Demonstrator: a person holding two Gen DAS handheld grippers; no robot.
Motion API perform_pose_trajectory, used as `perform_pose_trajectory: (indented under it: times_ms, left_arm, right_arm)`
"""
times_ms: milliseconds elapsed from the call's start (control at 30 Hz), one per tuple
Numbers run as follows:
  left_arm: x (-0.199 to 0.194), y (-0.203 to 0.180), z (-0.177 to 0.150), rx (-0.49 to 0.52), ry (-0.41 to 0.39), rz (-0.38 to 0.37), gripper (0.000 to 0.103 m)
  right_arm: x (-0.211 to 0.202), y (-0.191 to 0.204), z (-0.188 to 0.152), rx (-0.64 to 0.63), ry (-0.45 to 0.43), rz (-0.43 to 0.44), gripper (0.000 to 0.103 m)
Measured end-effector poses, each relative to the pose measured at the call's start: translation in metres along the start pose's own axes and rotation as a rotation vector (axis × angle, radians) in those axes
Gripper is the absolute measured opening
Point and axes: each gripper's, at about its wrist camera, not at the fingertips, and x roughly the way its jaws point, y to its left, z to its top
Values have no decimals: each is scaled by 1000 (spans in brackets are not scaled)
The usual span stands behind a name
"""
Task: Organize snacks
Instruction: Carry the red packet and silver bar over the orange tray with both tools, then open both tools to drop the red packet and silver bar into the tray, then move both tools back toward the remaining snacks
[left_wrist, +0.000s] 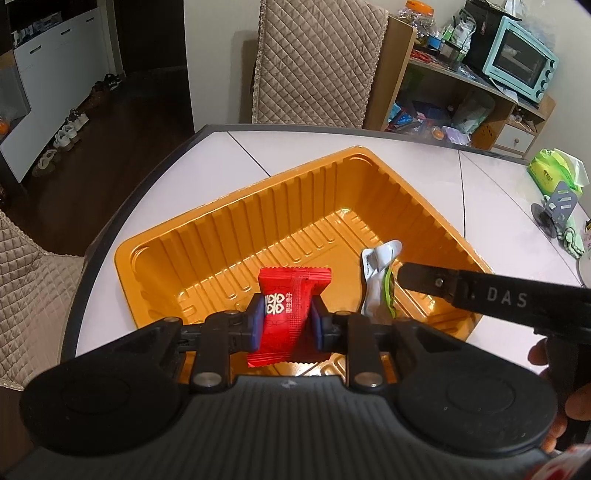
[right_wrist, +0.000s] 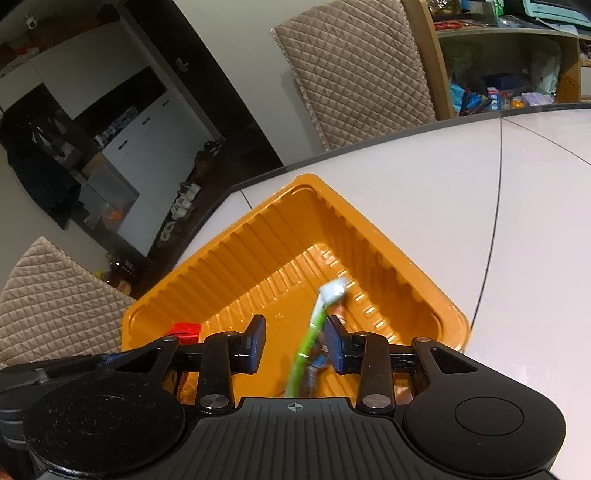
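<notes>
An orange ribbed plastic tray (left_wrist: 229, 229) sits on the white table. My left gripper (left_wrist: 288, 314) is shut on a red snack packet (left_wrist: 293, 284) and holds it upright low inside the tray. A white and green packet (left_wrist: 376, 269) stands in the tray's right part, beside the tip of my right gripper's finger (left_wrist: 421, 276). In the right wrist view my right gripper (right_wrist: 295, 332) is open over the tray (right_wrist: 258, 243). The green and white packet (right_wrist: 332, 290), blurred, leans by its right pad, with a wide gap to the left pad. A corner of the red packet (right_wrist: 186, 328) shows at left.
The table (left_wrist: 369, 147) has a dark rounded edge close behind the tray. A quilted chair (left_wrist: 314, 62) stands behind it, another at the left. A green tissue pack (left_wrist: 554, 170) and a small stand (left_wrist: 557, 210) lie at the far right. A cluttered shelf carries a mint oven (left_wrist: 521, 59).
</notes>
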Motion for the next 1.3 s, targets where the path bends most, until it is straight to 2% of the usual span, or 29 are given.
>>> perform_pose_trajectory:
  times_ms: [267,400,667,733,800,900,1100,1300]
  left_arm:
    - [1,-3,3,-5,-9,-19,24]
    - [-3,-3,5,2,-25,-9,35]
    - [-19,1,3,0,-44,-18,37]
    - [-27,3,0,-1,-48,-21,38]
    - [-34,4,-5,-2,-49,-31,38]
    - [-47,4,-12,2,-56,-42,38]
    - [-74,3,-33,19,-65,-78,38]
    - [-99,2,-55,32,-65,-120,38]
  right_arm:
    - [-8,0,-3,-8,-4,-14,36]
    - [-15,-1,-4,-10,-10,-16,36]
    - [-35,1,-9,0,-35,-11,38]
    - [-42,1,-11,1,-43,-9,41]
    - [-50,3,-15,1,-55,-10,52]
    - [-65,4,-22,10,-89,-10,62]
    - [-97,4,-38,43,-118,-4,70]
    - [-130,4,-63,68,-138,-35,75]
